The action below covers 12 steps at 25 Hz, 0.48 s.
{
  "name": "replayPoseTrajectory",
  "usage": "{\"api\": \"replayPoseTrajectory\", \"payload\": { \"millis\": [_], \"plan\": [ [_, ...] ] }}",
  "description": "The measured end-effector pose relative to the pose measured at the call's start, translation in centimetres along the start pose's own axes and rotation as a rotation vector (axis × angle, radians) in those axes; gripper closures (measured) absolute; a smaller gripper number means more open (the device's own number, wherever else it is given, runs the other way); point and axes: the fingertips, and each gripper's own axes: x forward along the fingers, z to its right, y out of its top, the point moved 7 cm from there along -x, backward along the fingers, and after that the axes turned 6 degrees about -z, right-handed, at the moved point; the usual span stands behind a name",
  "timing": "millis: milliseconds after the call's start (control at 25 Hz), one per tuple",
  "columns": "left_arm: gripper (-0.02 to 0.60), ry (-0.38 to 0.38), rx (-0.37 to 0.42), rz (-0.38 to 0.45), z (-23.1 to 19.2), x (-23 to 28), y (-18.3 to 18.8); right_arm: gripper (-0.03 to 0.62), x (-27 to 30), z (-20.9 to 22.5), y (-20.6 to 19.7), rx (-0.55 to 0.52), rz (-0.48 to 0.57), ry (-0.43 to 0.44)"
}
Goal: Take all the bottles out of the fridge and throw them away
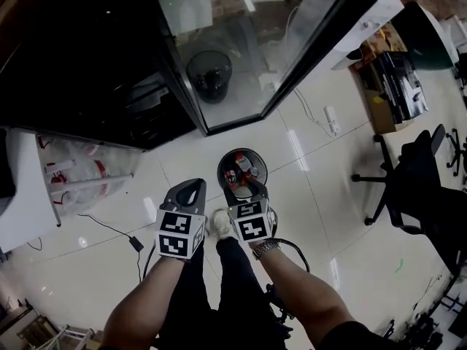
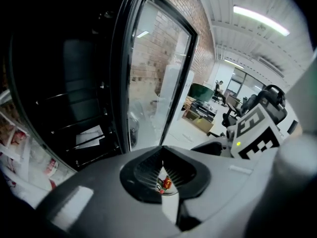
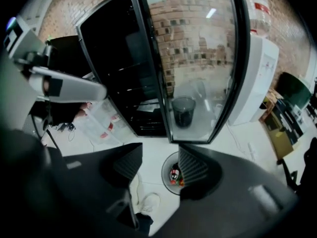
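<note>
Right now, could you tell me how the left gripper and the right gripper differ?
The left gripper has its jaws together; the right gripper has them apart. In the head view the right gripper sits over the trash bin, the left gripper over the floor beside it. Both are empty and point downward.

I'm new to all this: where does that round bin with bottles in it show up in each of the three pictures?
Head view: the bin is at centre, just below the door's corner.
Left gripper view: the bin is low centre, only a sliver showing.
Right gripper view: the bin is low centre, partly hidden.
Shared landmark: the fridge's open glass door stands above the bin in all three.
</note>
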Motion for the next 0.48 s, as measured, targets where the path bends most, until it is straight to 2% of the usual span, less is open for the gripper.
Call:
{"api": "replayPoseTrajectory", "payload": {
  "millis": [160, 480],
  "plan": [
    [0.578, 0.064, -0.03, 0.079, -1.2, -4.6, 1.4, 0.437, -3.7, -3.1, 4.3, -0.073, 0.084, 0.048],
    [0.578, 0.181, -0.112, 0.225, -1.0, -14.9, 1.7, 0.51, -12.0, -10.0, 9.9, -0.256, 0.221, 0.129]
  ]
}}
